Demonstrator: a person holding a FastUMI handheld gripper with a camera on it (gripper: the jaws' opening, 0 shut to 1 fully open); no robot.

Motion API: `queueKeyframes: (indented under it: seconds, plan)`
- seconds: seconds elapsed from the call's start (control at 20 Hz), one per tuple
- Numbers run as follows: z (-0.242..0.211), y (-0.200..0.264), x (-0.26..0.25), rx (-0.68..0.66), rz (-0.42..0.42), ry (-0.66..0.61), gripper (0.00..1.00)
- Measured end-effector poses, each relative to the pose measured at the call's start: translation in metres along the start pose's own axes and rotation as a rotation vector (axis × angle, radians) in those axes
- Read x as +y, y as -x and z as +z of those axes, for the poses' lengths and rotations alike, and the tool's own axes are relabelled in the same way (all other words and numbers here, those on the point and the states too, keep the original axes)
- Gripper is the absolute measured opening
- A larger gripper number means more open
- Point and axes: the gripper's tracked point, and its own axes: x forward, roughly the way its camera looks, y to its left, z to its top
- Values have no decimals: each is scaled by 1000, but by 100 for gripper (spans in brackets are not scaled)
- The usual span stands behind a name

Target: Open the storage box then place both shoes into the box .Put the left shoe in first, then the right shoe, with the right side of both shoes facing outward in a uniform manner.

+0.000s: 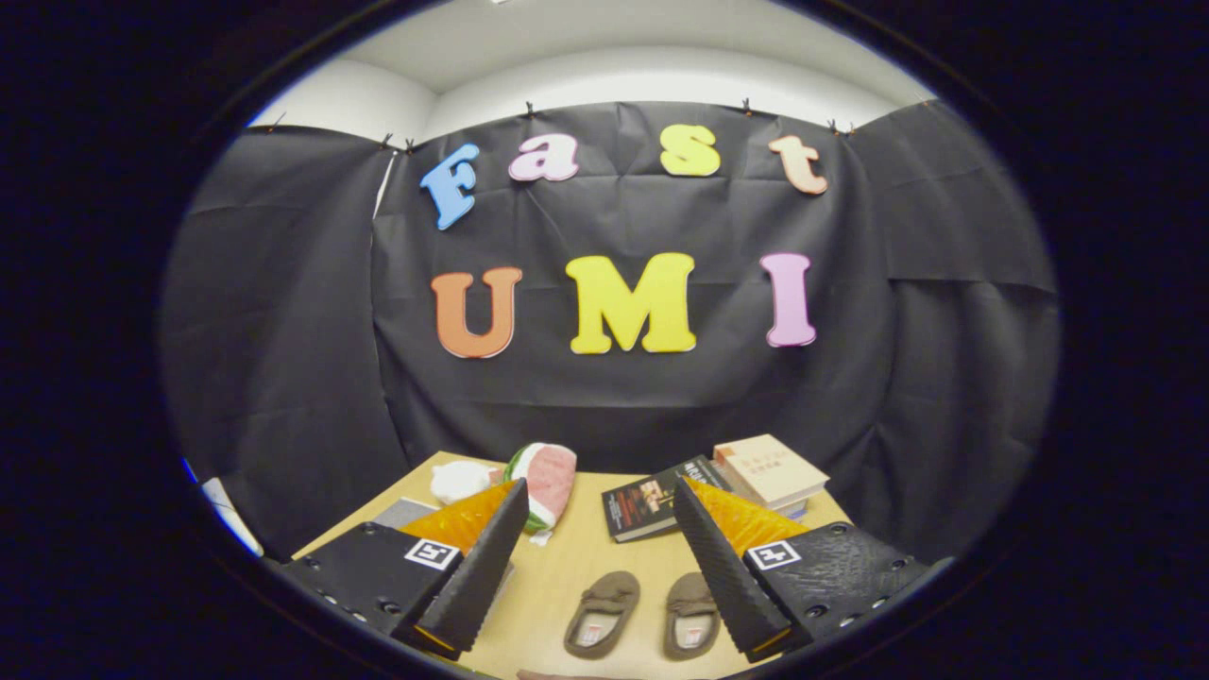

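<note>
2 shoes (645, 614) lay side by side on tabletop (567, 567), between the fingers (718, 567), w/ 2 books (718, 486) beyond. Fingers were spread wide, holding nothing.

— Where does your camera sit?

— On my claw, behind my two spread fingers (604, 567), whose tips rise at lower left and lower right of the frame.

— Facing where?

— Forward and slightly down across the light wooden table (576, 557), toward the black cloth wall. The pair of small brown slippers (647, 616) lies near, bottom centre.
</note>
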Motion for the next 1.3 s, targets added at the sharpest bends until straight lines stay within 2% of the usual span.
queueKeyframes:
  seconds: [0.25,0.55,0.9,1.1,1.3]
  plan:
    - [-51,-48,40,169,80,-33,95]
    - [-125,-85,96,353,235,-44,96]
    - [-191,-110,123,531,289,-100,95]
    - [-215,-118,130,603,324,-163,95]
    - [-226,-122,139,683,380,-308,97]
